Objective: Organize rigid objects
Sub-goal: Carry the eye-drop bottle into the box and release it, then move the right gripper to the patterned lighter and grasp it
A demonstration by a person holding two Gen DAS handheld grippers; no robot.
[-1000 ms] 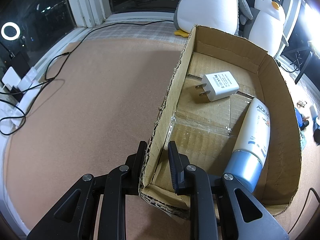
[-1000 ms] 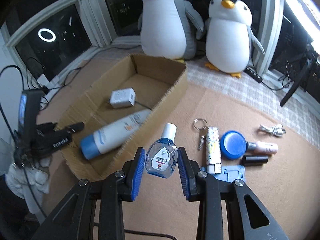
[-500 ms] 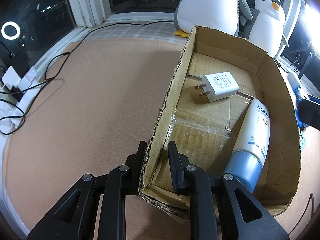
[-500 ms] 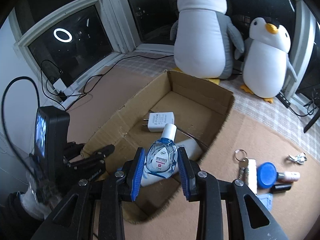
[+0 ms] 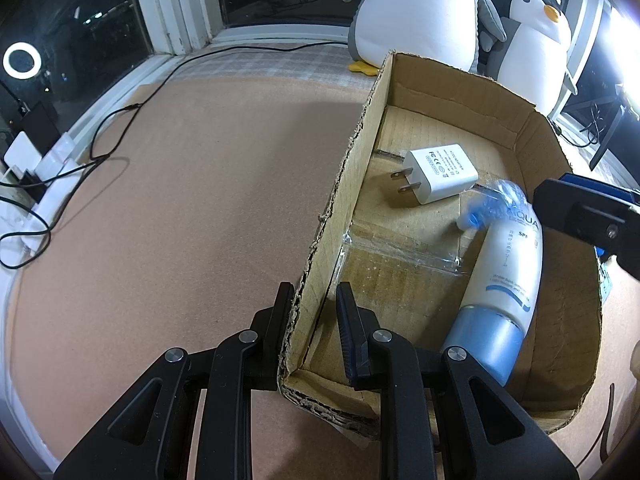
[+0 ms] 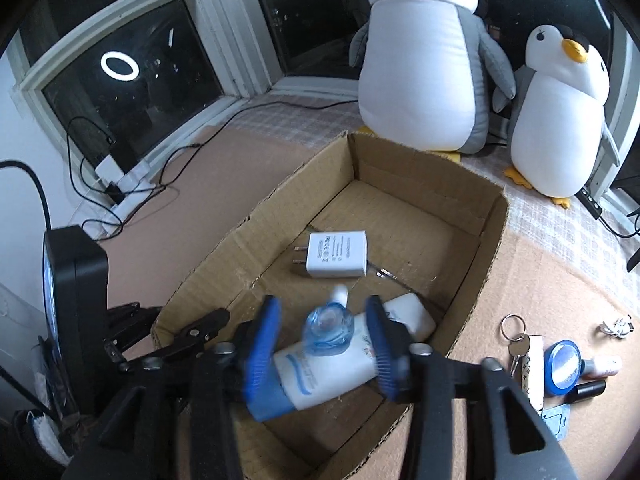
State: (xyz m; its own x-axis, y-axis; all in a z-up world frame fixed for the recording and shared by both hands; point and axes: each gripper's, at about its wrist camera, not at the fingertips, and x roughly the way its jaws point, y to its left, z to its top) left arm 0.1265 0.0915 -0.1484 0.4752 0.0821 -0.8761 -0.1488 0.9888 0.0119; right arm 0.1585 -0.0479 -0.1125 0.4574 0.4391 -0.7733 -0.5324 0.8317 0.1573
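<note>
A cardboard box [image 5: 360, 168] [image 6: 492, 232] sits on the brown mat. Inside lie a white plug adapter [image 5: 438, 172] [image 6: 336, 254] and a white tube with a blue cap [image 5: 500, 296] [image 6: 332, 368]. My left gripper [image 5: 310, 316] is shut on the box's near left wall. My right gripper [image 6: 322, 338] hangs over the box, its jaws opening. A small clear blue dropper bottle [image 6: 329, 326] [image 5: 494, 202] is blurred between the blue pads, free of both and dropping onto the tube.
Two plush penguins [image 6: 420, 60] [image 6: 560, 112] stand behind the box. Right of the box lie keys [image 6: 516, 336], a blue round lid [image 6: 564, 366] and small tubes. Cables and a power strip [image 5: 48, 172] run along the left window sill.
My right gripper moved further over the box and its jaws spread. The dropper bottle left the pads and falls toward the tube. The left gripper kept its hold on the box wall.
</note>
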